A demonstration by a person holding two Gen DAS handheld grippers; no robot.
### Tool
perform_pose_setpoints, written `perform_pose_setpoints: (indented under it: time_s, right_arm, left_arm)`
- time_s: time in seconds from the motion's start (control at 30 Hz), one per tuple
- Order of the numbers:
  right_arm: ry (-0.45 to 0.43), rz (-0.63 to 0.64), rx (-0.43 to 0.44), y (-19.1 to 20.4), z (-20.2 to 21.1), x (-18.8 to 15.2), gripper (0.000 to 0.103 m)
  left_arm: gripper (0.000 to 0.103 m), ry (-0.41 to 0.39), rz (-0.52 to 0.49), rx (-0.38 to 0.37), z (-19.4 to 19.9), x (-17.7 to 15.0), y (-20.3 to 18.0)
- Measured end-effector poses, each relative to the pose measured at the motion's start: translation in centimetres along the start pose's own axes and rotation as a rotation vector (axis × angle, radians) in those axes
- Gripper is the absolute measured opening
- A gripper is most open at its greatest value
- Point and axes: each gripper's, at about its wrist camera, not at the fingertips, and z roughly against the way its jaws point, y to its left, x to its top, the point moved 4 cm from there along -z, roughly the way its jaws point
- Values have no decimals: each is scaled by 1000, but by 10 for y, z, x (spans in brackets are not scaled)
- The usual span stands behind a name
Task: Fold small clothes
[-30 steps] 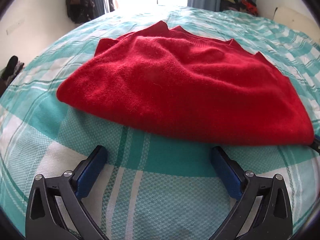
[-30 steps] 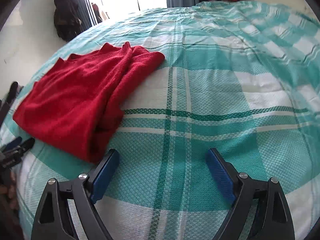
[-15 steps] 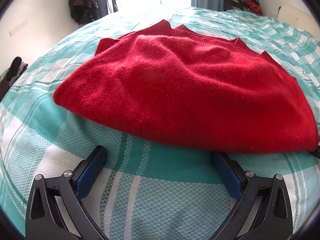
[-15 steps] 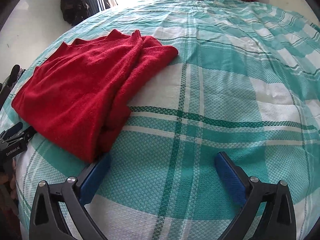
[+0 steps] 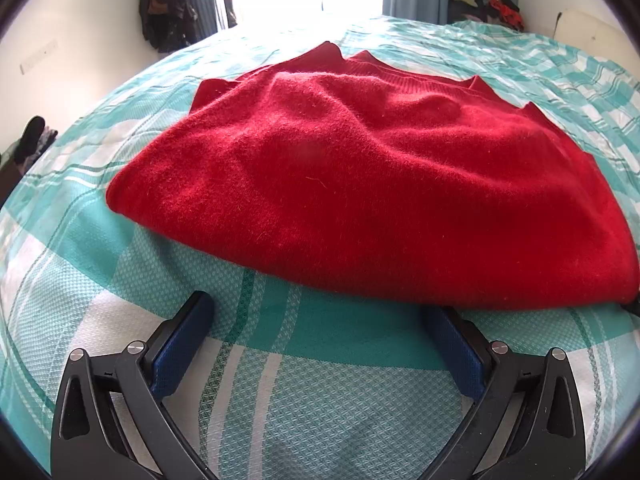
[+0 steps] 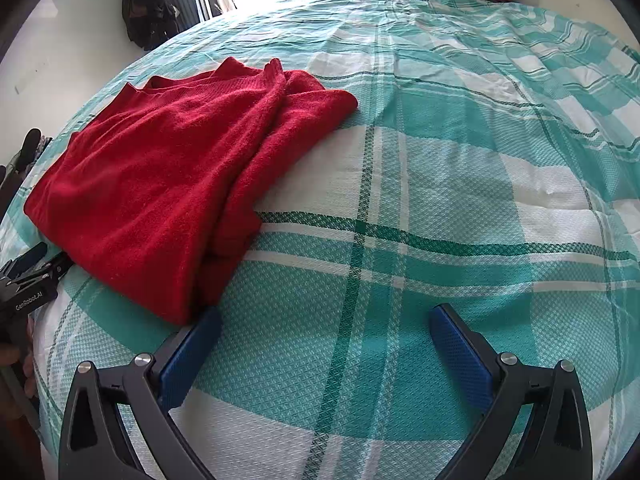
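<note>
A red fuzzy sweater [image 5: 352, 184] lies folded on the bed, filling the middle of the left wrist view. My left gripper [image 5: 320, 312] stands open just in front of its near edge, with only bedspread between the blue pads; the right pad's tip touches or slips under the hem. In the right wrist view the same sweater [image 6: 172, 184] lies to the left, its layered fold edge facing right. My right gripper [image 6: 326, 320] is open wide over bare bedspread, its left pad beside the sweater's near corner. The left gripper [image 6: 32, 276] shows at that view's left edge.
The bed carries a teal, white and green checked bedspread [image 6: 460, 208]. Dark bags or clothes hang on the wall [image 5: 168, 8] beyond the bed, and a pile of clothes [image 5: 488, 4] sits by the curtain at the far right. A hand's fingers [image 6: 20, 364] show at the left edge.
The sweater sits slightly closer to my left gripper, whose right pad now meets the hem. The right gripper has shifted a little nearer the sweater's corner and its jaws stand slightly wider.
</note>
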Motion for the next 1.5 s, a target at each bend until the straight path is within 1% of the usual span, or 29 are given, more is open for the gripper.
perform_pose_setpoints:
  time_s: [1.33,1.5]
  right_arm:
    - [-12,9,-8,3,-2,-1,103]
    - [-26,5,1,3,-2,-1,103]
  left_arm:
    - [102,-3,-1,1,0,-1,0]
    - [102,-3,0,0,0,-1,-1]
